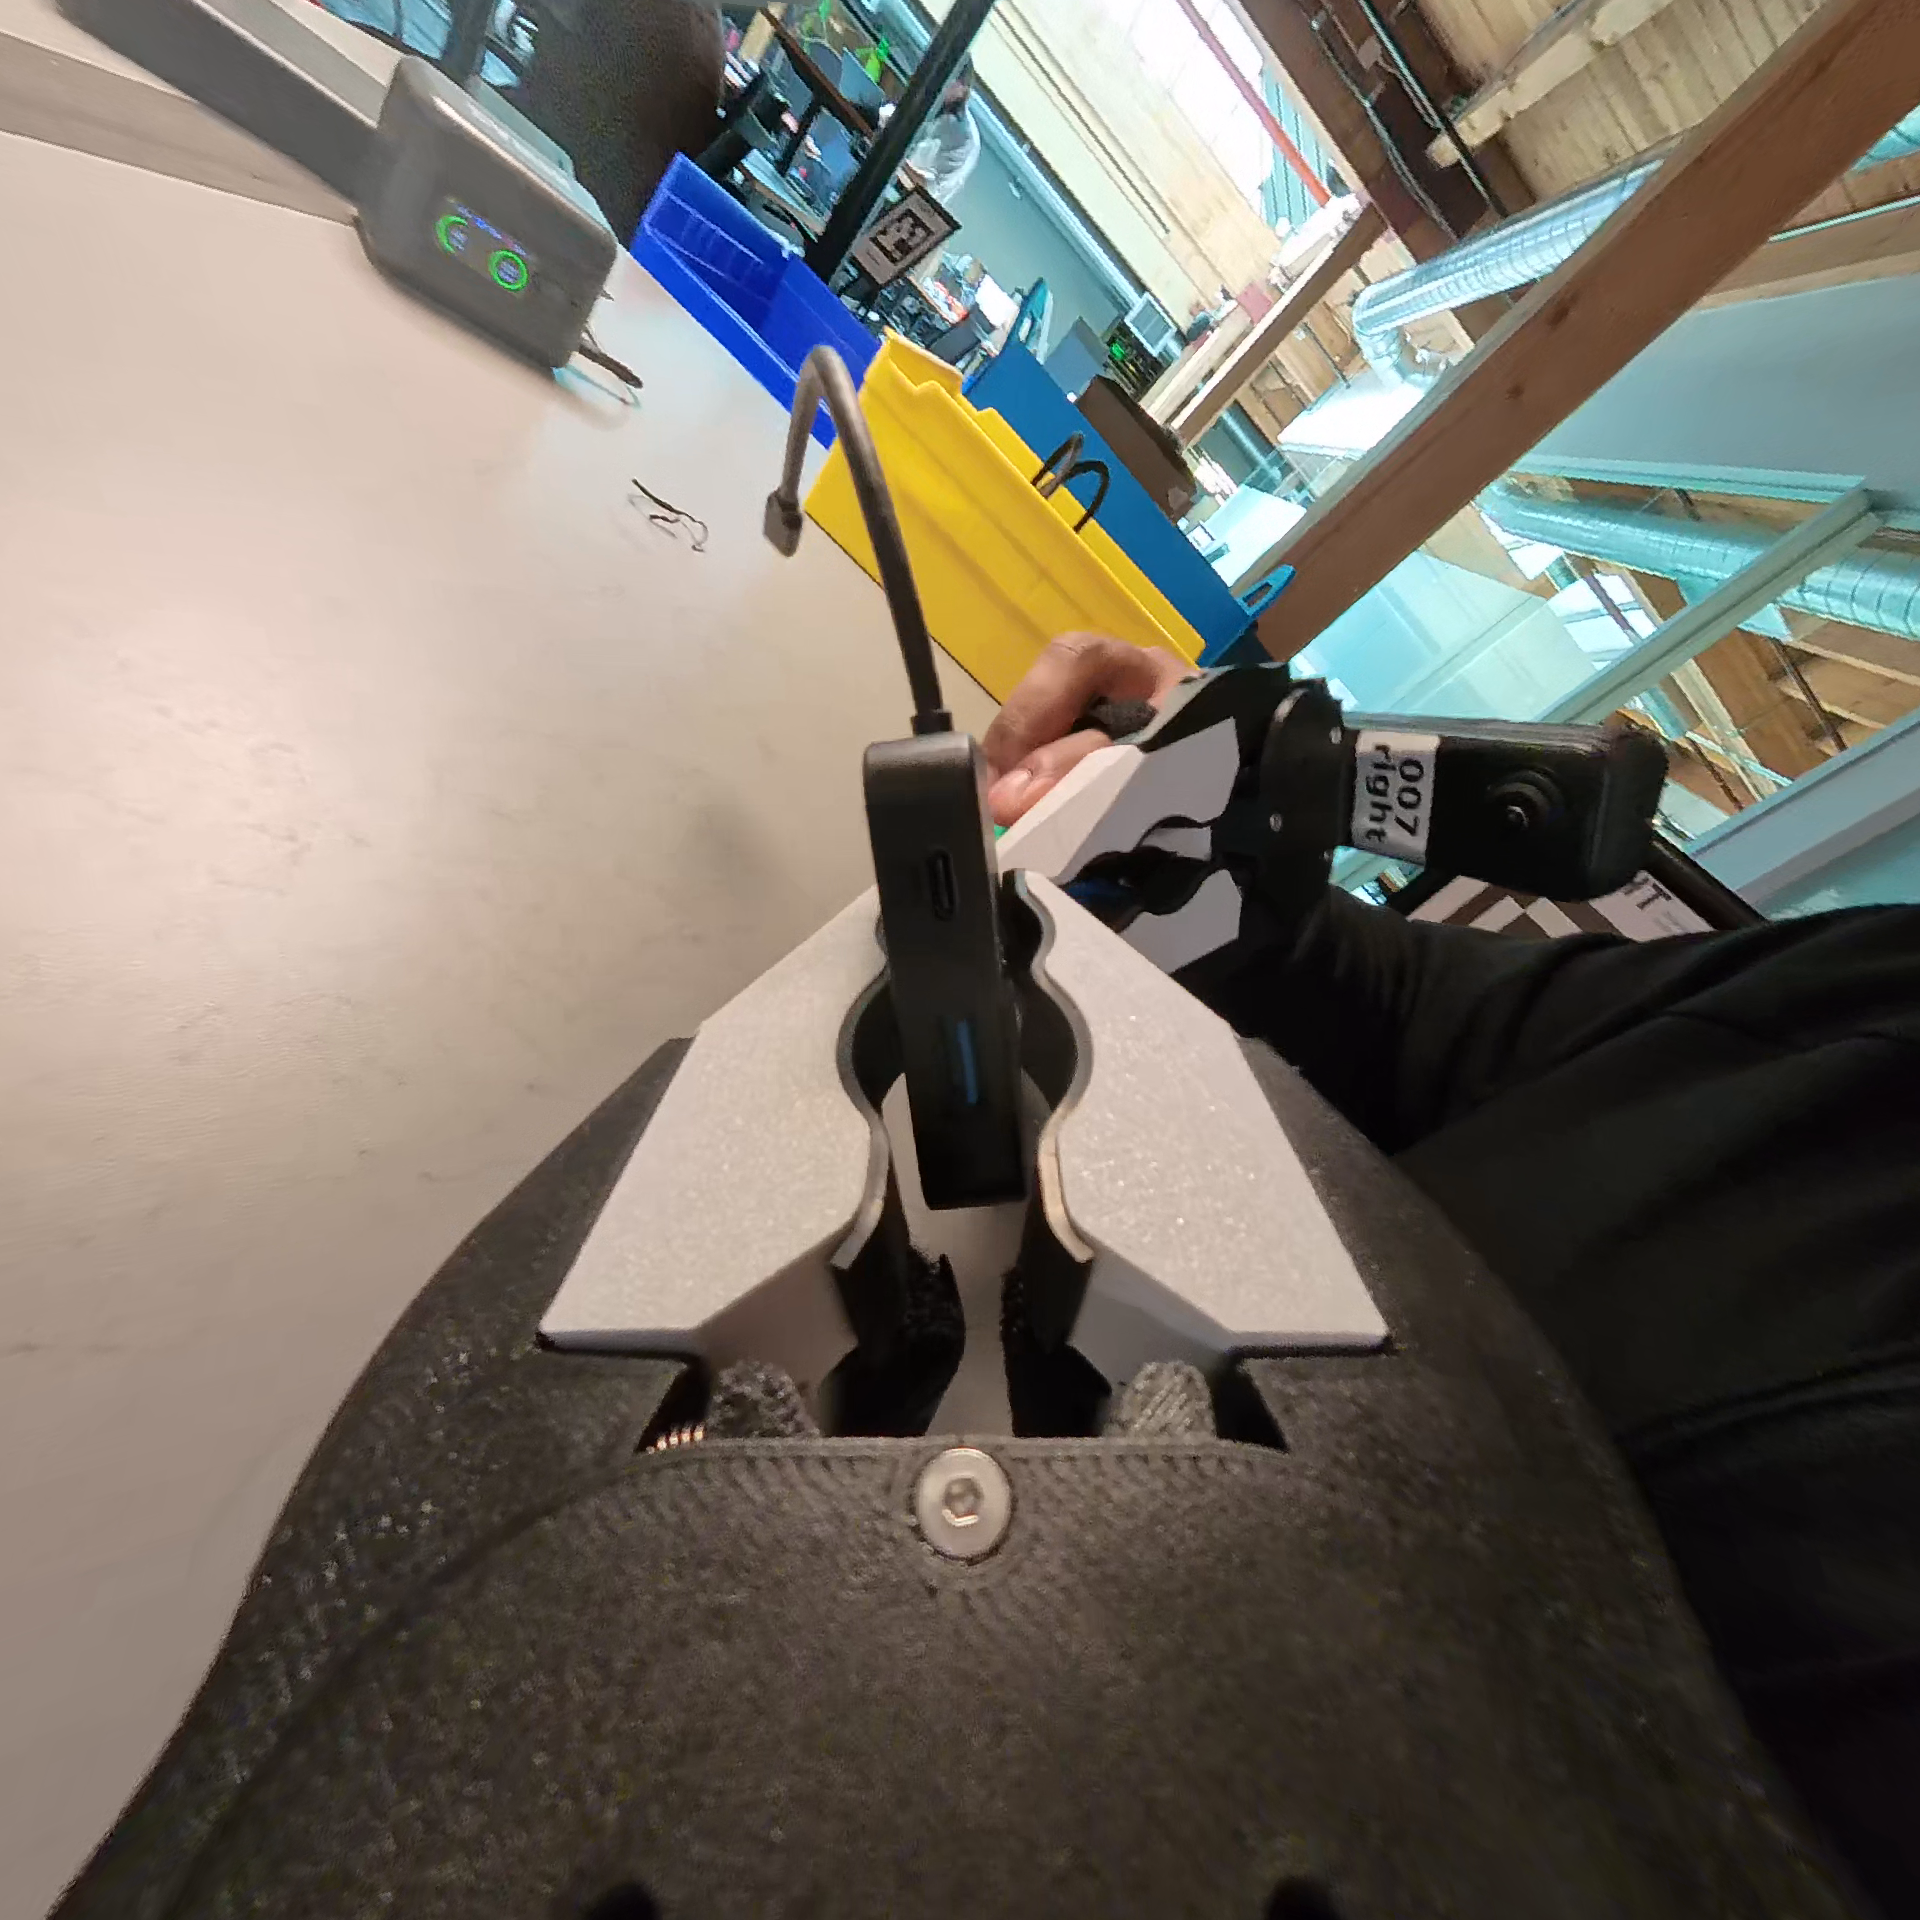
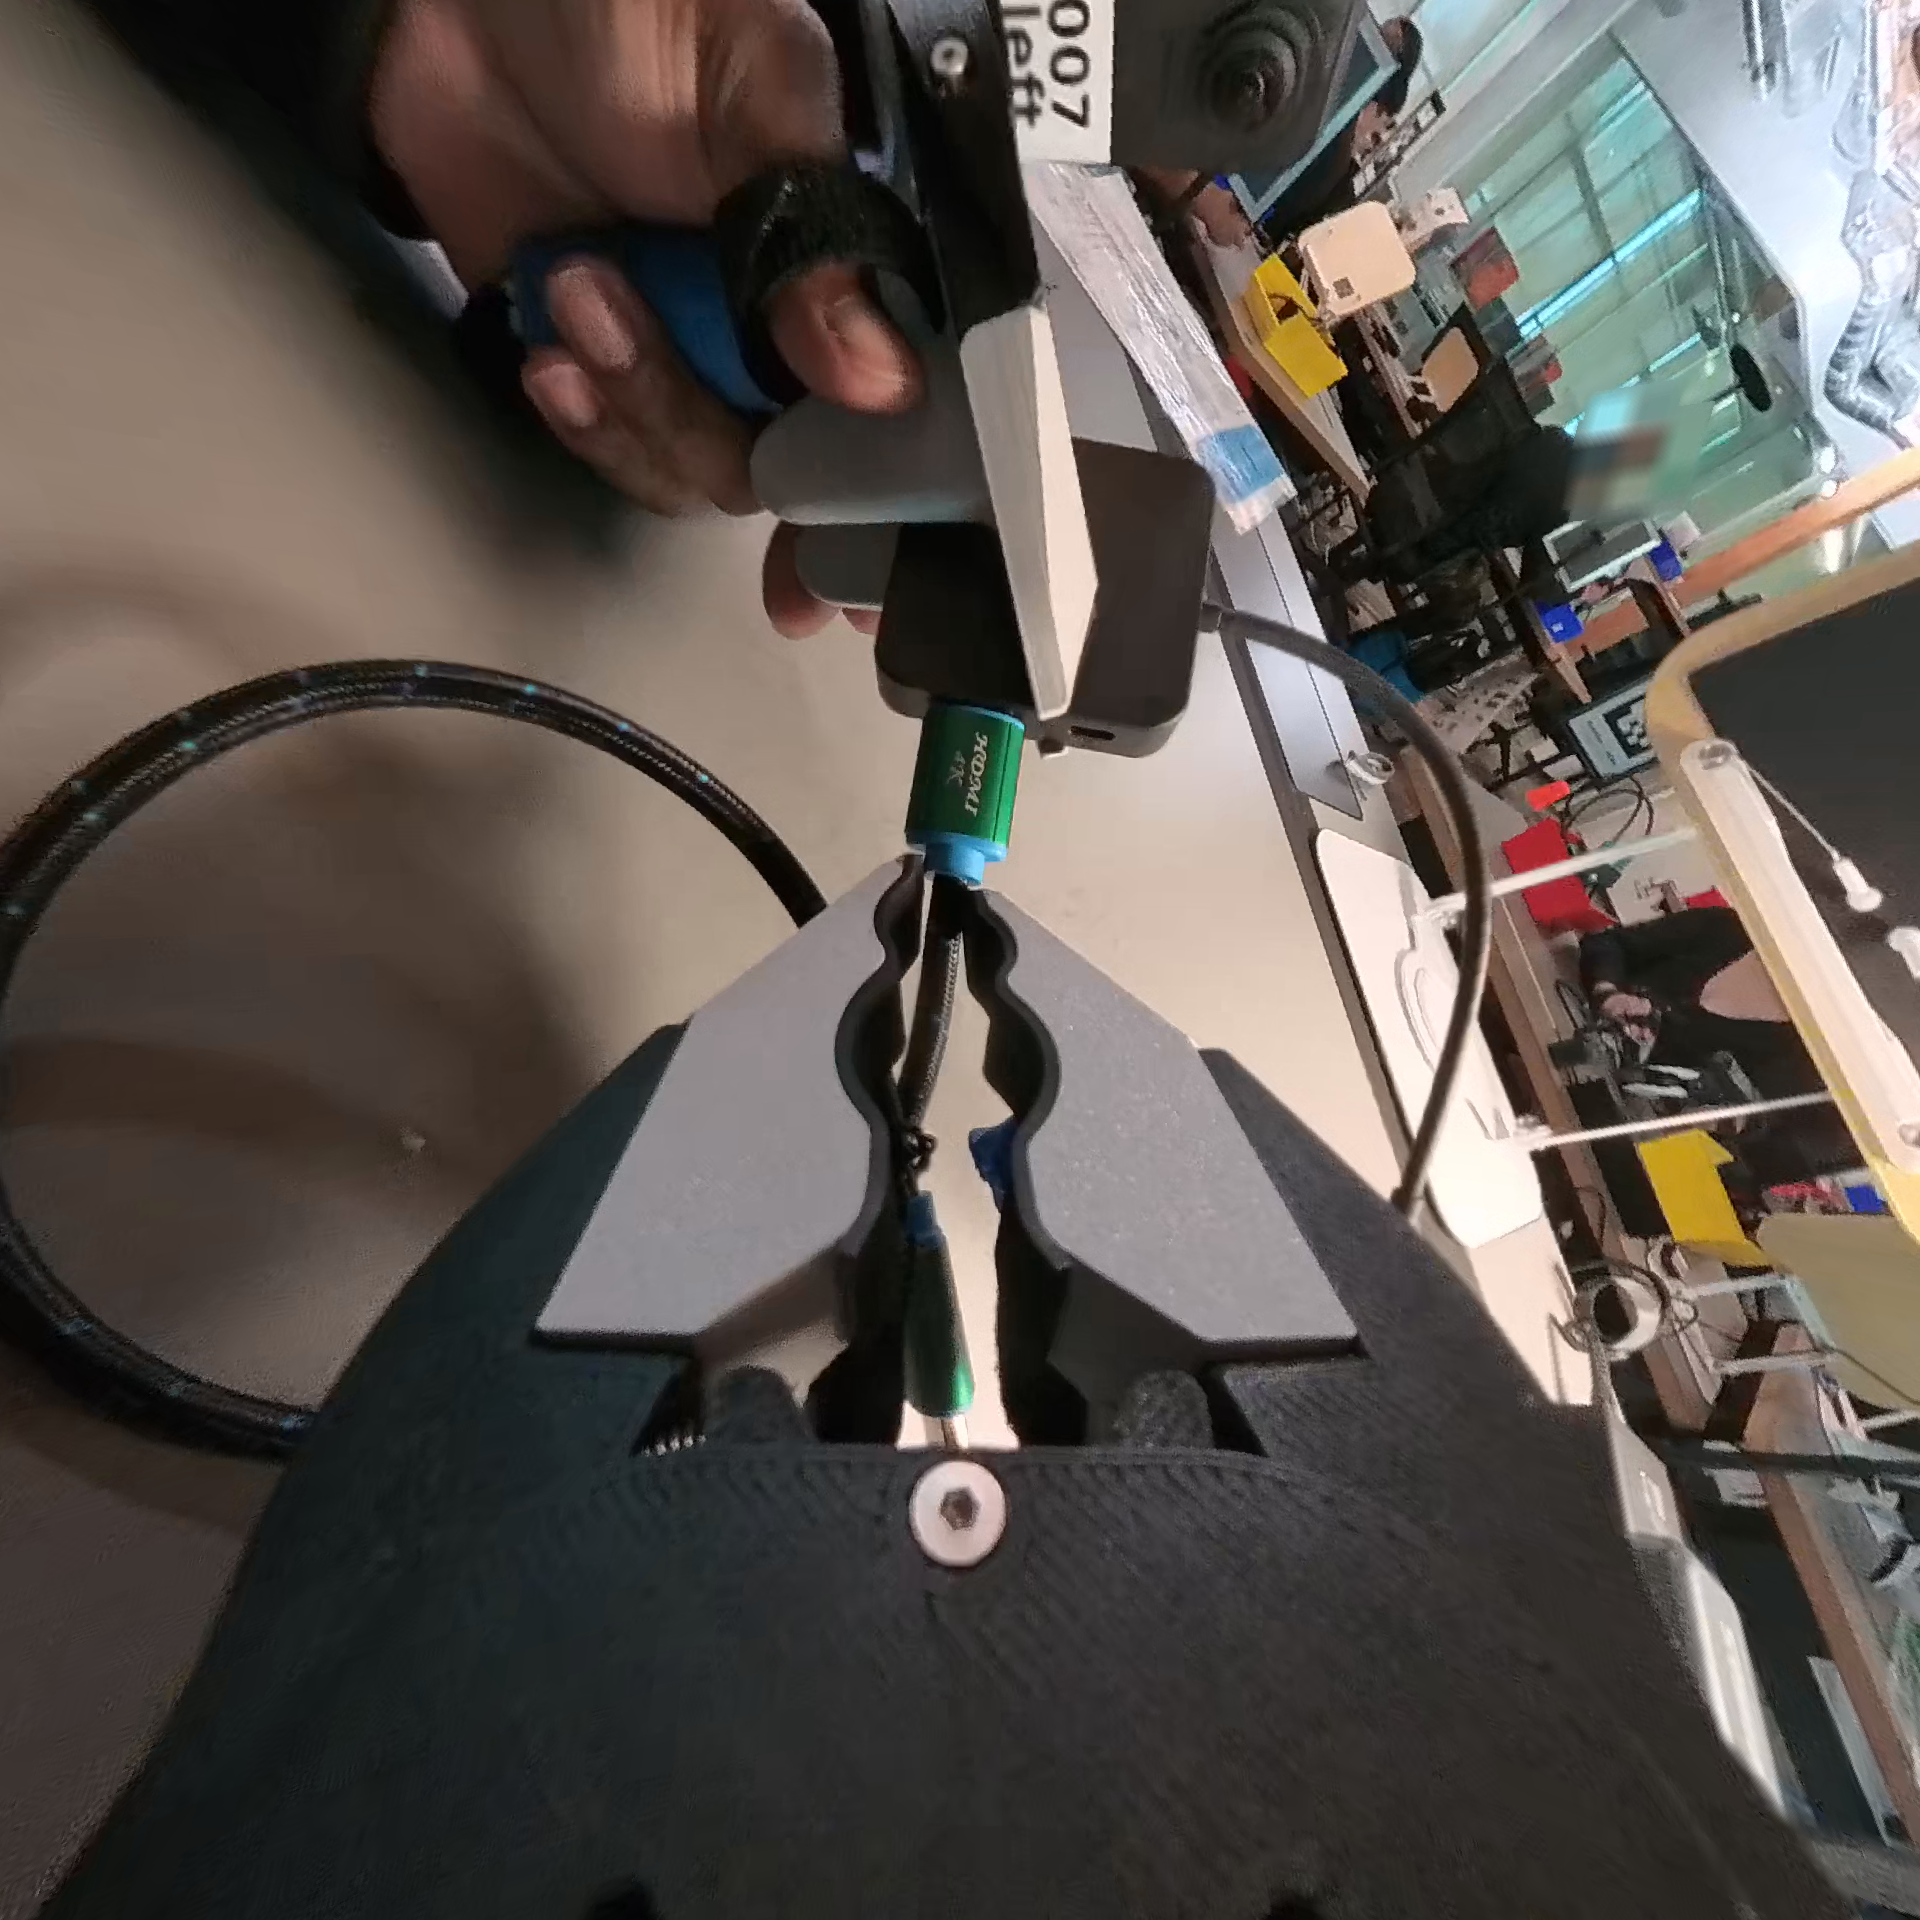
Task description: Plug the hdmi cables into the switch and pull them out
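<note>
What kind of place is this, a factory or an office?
Probably a workshop or lab in a warehouse-like building: plastic storage bins beside the table, exposed metal ducting under timber beams, and cluttered workbenches beyond.

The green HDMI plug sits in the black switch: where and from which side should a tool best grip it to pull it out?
Grip the green plug on its rigid shell, across its flat sides, coming in line with the cable from below the switch. The right tool now pinches only the cable behind the blue collar.

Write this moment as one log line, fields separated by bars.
left gripper: shut on switch | right gripper: shut on cable | green plug: at switch port, depth unclear
</note>
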